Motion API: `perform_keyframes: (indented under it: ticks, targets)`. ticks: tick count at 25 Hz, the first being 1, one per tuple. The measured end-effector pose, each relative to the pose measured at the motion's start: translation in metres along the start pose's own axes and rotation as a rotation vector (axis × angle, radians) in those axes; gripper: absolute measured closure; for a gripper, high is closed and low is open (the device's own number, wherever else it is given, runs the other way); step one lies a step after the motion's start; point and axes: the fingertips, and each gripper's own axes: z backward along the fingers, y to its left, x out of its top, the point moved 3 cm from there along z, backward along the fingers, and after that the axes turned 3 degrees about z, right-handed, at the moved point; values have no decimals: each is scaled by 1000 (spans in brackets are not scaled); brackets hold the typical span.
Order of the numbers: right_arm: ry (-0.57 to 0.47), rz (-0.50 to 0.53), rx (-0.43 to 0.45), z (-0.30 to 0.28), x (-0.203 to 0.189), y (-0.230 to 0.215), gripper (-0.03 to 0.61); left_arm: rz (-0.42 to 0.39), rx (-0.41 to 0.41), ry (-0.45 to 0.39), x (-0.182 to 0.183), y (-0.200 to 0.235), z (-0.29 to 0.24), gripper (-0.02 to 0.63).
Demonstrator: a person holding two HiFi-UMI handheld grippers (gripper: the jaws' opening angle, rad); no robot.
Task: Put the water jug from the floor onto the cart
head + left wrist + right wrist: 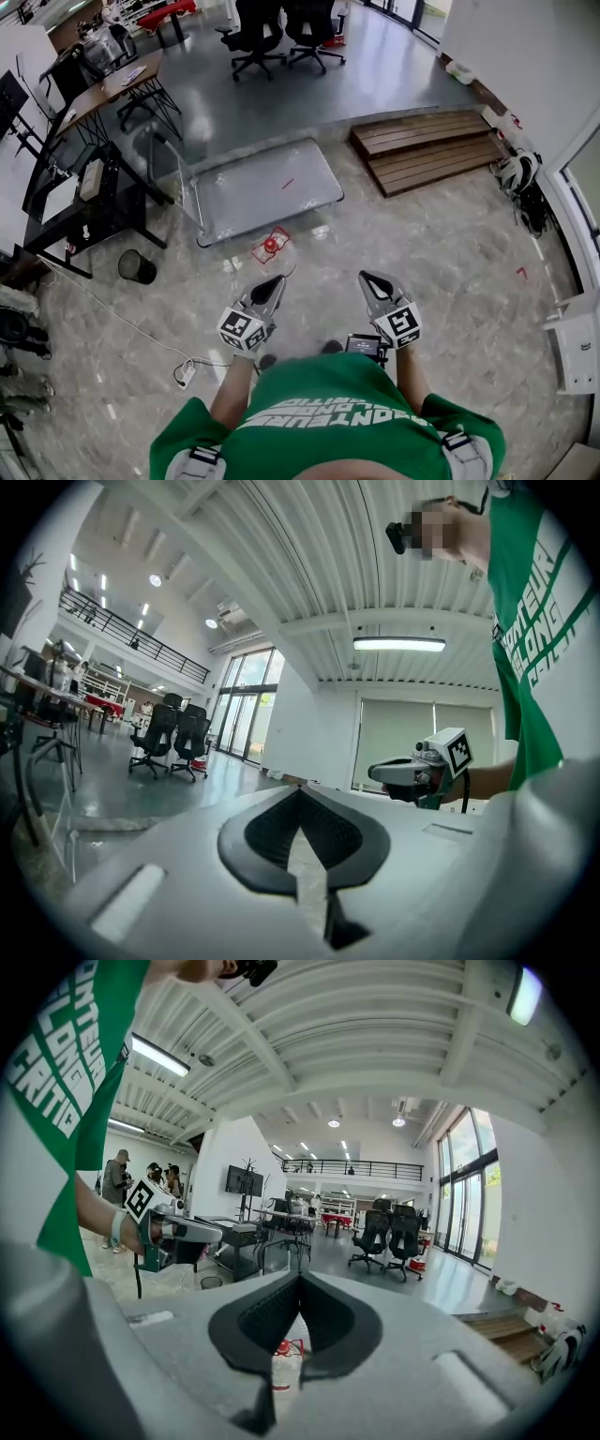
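L hand-held gripper (277, 279) & R hand-held gripper (365, 276): jaws pressed together, nothing pinched. Water jug (272, 246) on floor just ahead, beside cart (267, 187).

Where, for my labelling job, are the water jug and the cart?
water jug (272, 247): head view, on its red cap.
cart (246, 195): head view, on a bare part of its flat deck.

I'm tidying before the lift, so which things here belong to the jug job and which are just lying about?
Job: clear plastic water jug with red cap; flat grey metal cart; left gripper; right gripper.
Lying about: black mesh wastebasket; brown wooden steps; white power strip; black office chairs.
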Motion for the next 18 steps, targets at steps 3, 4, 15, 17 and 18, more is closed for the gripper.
perform_keyframes:
  ticks: [3,4,15,17,18]
  targets:
    - [-17,-12,1,6,1,-8,586,-12,-12,0,4,-10,-14,600]
    - [-21,-19,3,9,-2,-10,586,-13,-13,2,3,-14,-18,600]
    - [16,-115,-17,36,-47,-36,586,-9,-2,35,-7,-33,-39,600]
    - [23,-110,-17,33,-48,-42,586,-1,-8,34,-11,-29,-46,600]
    - [23,-102,-21,31,-46,-45,586,4,-15,35,-12,-28,-51,600]
